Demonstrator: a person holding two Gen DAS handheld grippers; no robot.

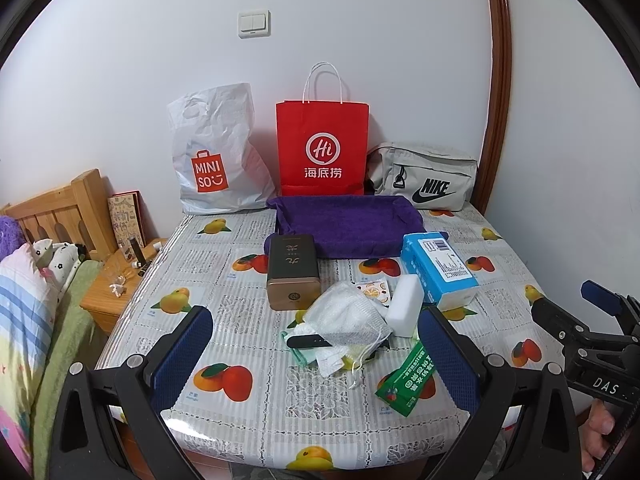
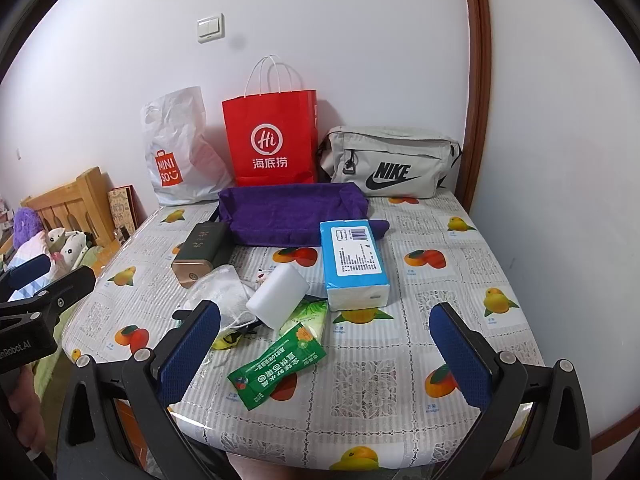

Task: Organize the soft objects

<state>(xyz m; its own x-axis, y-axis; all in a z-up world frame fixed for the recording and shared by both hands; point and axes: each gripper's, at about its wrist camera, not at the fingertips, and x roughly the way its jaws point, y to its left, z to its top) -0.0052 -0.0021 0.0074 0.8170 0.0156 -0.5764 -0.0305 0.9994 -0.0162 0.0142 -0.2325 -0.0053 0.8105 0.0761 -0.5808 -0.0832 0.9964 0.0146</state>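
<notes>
Both tongs gape wide and hold nothing: the left gripper point(image 1: 316, 354) hangs low in its frame over the near table edge, the right gripper point(image 2: 326, 344) likewise. Between the left fingers, at centre, lies a heap: mesh pouch point(image 1: 347, 318), white sponge point(image 1: 408, 310) and green packet point(image 1: 408, 380), all touching. Beyond sit a tissue pack point(image 1: 438, 270) right of centre, a tin point(image 1: 293, 276) left of it, and the purple tray point(image 1: 348, 224) before the red bag point(image 1: 322, 148).
</notes>
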